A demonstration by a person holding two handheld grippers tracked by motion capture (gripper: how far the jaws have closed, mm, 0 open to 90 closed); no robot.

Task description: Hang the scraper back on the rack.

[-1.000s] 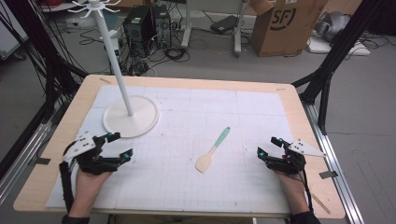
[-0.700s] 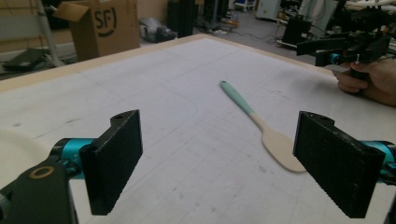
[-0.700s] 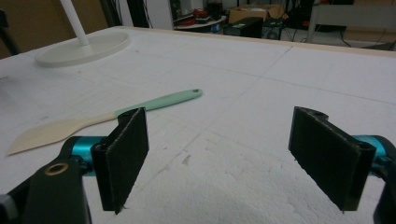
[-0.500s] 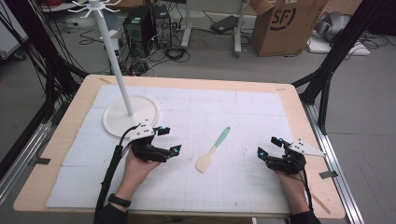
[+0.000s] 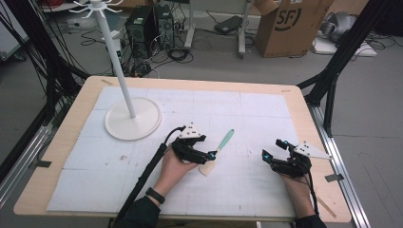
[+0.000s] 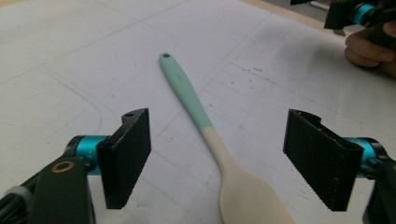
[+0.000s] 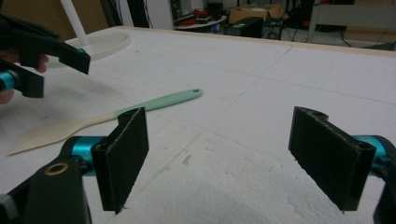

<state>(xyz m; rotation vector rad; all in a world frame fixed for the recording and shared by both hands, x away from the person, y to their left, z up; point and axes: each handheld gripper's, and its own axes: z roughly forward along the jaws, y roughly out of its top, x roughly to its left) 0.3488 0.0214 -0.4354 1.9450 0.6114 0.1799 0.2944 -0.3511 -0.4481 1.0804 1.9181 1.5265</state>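
Left gripper (image 6: pixel 217 158), jaws wide apart, straddles a spatula (image 6: pixel 205 126) lying flat. Right gripper (image 7: pixel 217 158) gapes wide, holding nothing.

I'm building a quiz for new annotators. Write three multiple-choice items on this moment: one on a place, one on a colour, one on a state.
1. Where is the spatula relative to the left gripper?
A. On the mat between its open fingers
B. Hanging from the white stand
C. Under the right gripper

2. What colour is the spatula's handle?
A. Red
B. Mint green
C. Black

3. How is the right gripper?
A. Shut on the spatula
B. Open, holding nothing
C. Shut on the stand's pole

Answers:
1. A: the left gripper view shows the spatula flat on the mat with one finger on each side, neither touching it.
2. B: the handle is mint green and the blade is cream.
3. B: the right gripper view shows its fingers wide apart over bare mat, the spatula lying off to one side.
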